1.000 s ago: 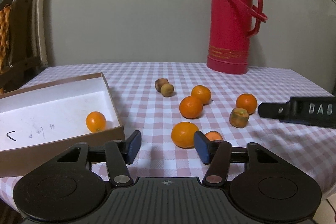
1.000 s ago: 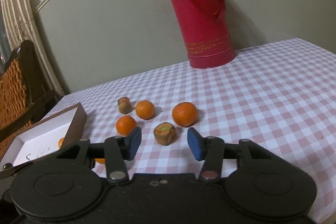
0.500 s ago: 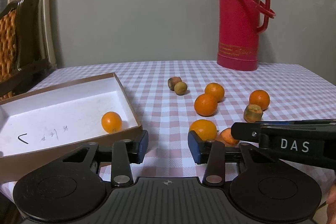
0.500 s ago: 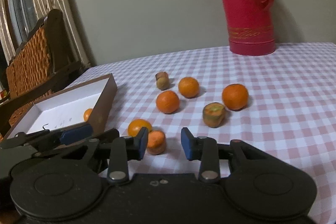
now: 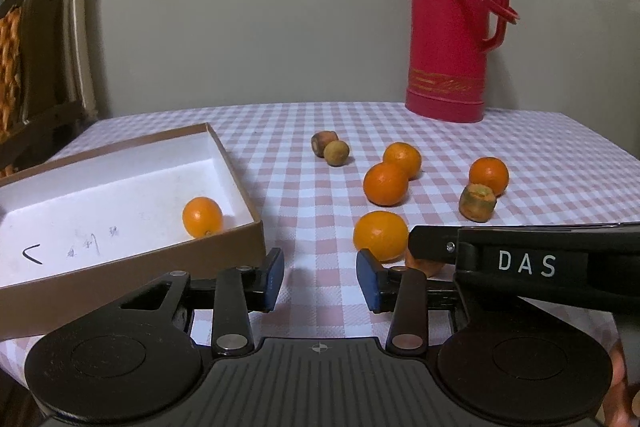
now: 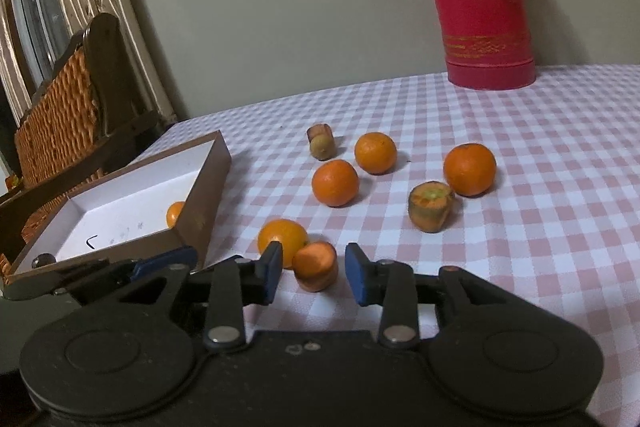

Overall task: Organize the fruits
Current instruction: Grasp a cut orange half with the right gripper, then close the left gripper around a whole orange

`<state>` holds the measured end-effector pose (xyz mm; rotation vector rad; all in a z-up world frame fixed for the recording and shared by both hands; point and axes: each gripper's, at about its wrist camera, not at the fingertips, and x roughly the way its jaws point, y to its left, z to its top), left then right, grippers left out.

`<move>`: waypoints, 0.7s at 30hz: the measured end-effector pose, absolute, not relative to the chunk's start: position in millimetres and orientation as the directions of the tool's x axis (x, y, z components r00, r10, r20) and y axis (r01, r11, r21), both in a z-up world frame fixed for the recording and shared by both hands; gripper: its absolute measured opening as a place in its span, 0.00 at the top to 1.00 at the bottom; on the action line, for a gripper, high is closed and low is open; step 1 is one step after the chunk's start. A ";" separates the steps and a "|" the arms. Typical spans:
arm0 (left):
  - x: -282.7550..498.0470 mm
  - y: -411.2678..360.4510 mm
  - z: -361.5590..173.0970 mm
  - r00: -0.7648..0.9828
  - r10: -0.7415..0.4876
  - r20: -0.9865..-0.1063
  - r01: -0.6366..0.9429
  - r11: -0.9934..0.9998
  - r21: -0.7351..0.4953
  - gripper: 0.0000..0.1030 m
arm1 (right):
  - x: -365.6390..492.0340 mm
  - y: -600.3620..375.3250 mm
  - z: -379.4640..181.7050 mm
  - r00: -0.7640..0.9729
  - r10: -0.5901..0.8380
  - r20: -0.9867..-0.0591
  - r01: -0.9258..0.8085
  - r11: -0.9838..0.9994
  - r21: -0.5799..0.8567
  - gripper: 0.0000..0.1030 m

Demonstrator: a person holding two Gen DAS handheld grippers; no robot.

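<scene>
Several oranges lie loose on the checked tablecloth, the nearest orange (image 5: 380, 235) (image 6: 282, 237) just ahead of both grippers. One orange (image 5: 202, 217) (image 6: 175, 214) sits in the brown box (image 5: 132, 259) (image 6: 200, 203) at the left. My right gripper (image 6: 314, 271) stands open around a cut carrot piece (image 6: 316, 265), with a small gap at each pad. From the left wrist view the right gripper (image 5: 520, 263) reaches in from the right and hides most of that carrot piece (image 5: 428, 265). My left gripper (image 5: 320, 281) is open and narrow, with nothing between its fingers.
A second carrot stub (image 5: 476, 203) (image 6: 430, 207) lies beside an orange (image 5: 489, 174) (image 6: 470, 169). A third stub and a small brownish fruit (image 5: 336, 153) (image 6: 322, 145) sit farther back. A red thermos (image 5: 452, 27) (image 6: 480, 7) stands at the back right. A wicker chair (image 6: 60, 103) is at the left.
The right gripper swung left and forward, narrowed its jaws and now brackets the carrot piece; it has come into the left wrist view. The left jaws narrowed too.
</scene>
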<state>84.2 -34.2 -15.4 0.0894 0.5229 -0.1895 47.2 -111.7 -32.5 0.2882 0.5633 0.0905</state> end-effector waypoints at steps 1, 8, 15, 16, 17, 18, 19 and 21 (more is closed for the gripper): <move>84.4 -33.8 -16.0 0.849 -0.154 -0.506 0.201 0.979 0.039 0.59 | 48.4 -110.7 -33.0 0.841 0.161 -0.516 -0.005 0.957 0.291 0.74; 85.8 -34.4 -20.4 0.841 -0.146 -0.521 0.202 0.978 0.051 0.59 | 58.2 -106.3 -40.3 0.822 0.147 -0.550 0.017 0.960 0.281 0.77; 86.1 -40.9 -17.9 0.849 -0.161 -0.503 0.212 0.976 0.046 0.59 | 49.7 -111.7 -35.6 0.841 0.068 -0.536 0.064 0.972 0.225 0.82; 87.3 -42.2 -17.9 0.847 -0.167 -0.505 0.215 0.976 0.038 0.59 | 48.0 -115.9 -34.8 0.843 0.057 -0.535 0.076 0.972 0.224 0.82; 88.2 -43.4 -18.1 0.845 -0.173 -0.506 0.217 0.976 0.030 0.59 | 46.4 -121.0 -34.7 0.842 0.044 -0.538 0.092 0.971 0.223 0.82; 89.2 -44.9 -18.0 0.844 -0.178 -0.506 0.221 0.975 0.025 0.59 | 45.1 -125.1 -35.0 0.840 0.033 -0.542 0.104 0.970 0.220 0.82; 90.0 -46.7 -17.9 0.844 -0.183 -0.504 0.224 0.974 0.022 0.59 | 43.8 -129.5 -36.0 0.836 0.022 -0.548 0.117 0.969 0.218 0.82; 92.0 -51.1 -17.5 0.846 -0.189 -0.499 0.229 0.973 0.020 0.59 | 40.8 -138.0 -37.8 0.830 0.006 -0.558 0.139 0.966 0.217 0.82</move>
